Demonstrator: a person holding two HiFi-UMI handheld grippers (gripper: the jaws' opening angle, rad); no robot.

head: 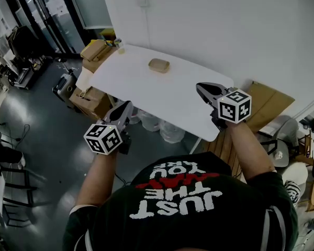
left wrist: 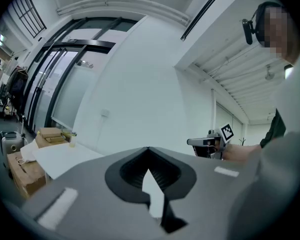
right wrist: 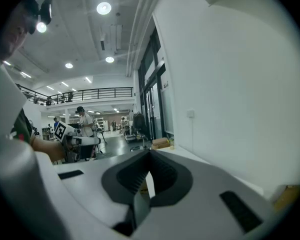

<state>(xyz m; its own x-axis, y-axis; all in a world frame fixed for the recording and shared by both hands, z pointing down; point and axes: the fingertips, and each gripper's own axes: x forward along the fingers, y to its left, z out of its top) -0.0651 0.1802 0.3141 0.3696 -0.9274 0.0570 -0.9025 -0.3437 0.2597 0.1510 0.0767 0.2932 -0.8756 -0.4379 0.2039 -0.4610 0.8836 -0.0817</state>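
A: Tongs first, quick: what's your left pair doing?
B: Your left tongs (head: 126, 106) are clenched, tips pressed together, nothing between them. You hold them just off the near edge of the long white bench (head: 125, 80), over the dark grey floor (head: 47, 135).
A: And your right?
B: Same. Your right tongs (head: 200, 87) are clenched too and carry nothing. You hold them above the bench's near right corner, tips pointing toward the white wall (head: 225, 25).
A: Nearest thing?
B: Small tan oblong object with rounded corners (head: 159, 65), lying flat on the bench toward the wall side. Can't tell the material. It's ahead of you, roughly between the two pairs, well apart from both.
A: Anything else on the bench?
B: Stacked brown cardboard boxes (head: 94, 51) at the far left end, with a small clear jar (head: 119, 45) just beside them.
A: Under it?
B: Open brown cardboard carton (head: 89, 99) on the floor near your left tongs, and pale plastic bags (head: 159, 125) below the near edge. A flat brown cardboard sheet (head: 269, 106) lies just right of your right tongs.
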